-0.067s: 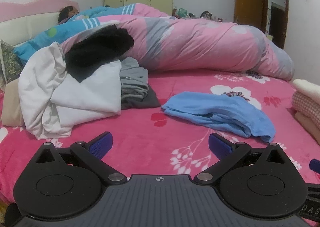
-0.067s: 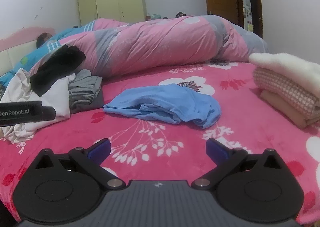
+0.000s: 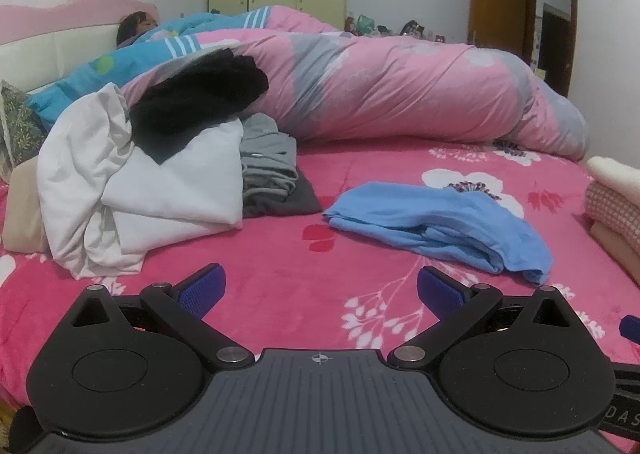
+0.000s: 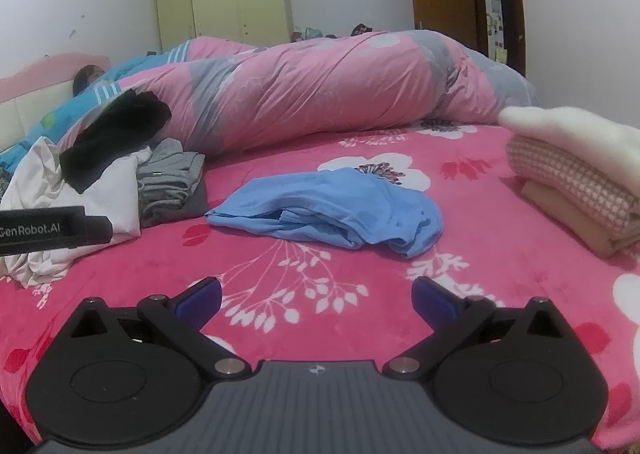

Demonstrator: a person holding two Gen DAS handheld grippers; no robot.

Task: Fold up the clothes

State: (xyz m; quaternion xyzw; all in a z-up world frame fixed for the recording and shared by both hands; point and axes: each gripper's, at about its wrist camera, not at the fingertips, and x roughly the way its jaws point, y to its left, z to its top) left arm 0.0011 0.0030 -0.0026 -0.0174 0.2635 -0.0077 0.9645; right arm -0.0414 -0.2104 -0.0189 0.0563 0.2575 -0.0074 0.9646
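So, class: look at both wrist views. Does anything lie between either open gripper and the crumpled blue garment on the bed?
Nothing visible does. Only bare pink floral blanket lies between the left gripper or right gripper and the blue garment. The unfolded pile sits off to the left, the folded stack to the right.

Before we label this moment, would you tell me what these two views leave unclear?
- Folded stack of cream, checked and tan cloth: cut off by the right edge in both views.
- Crumpled blue garment: its type is hidden by its folds.
- White clothes pile: its underside is hidden; the black garment covers its top.
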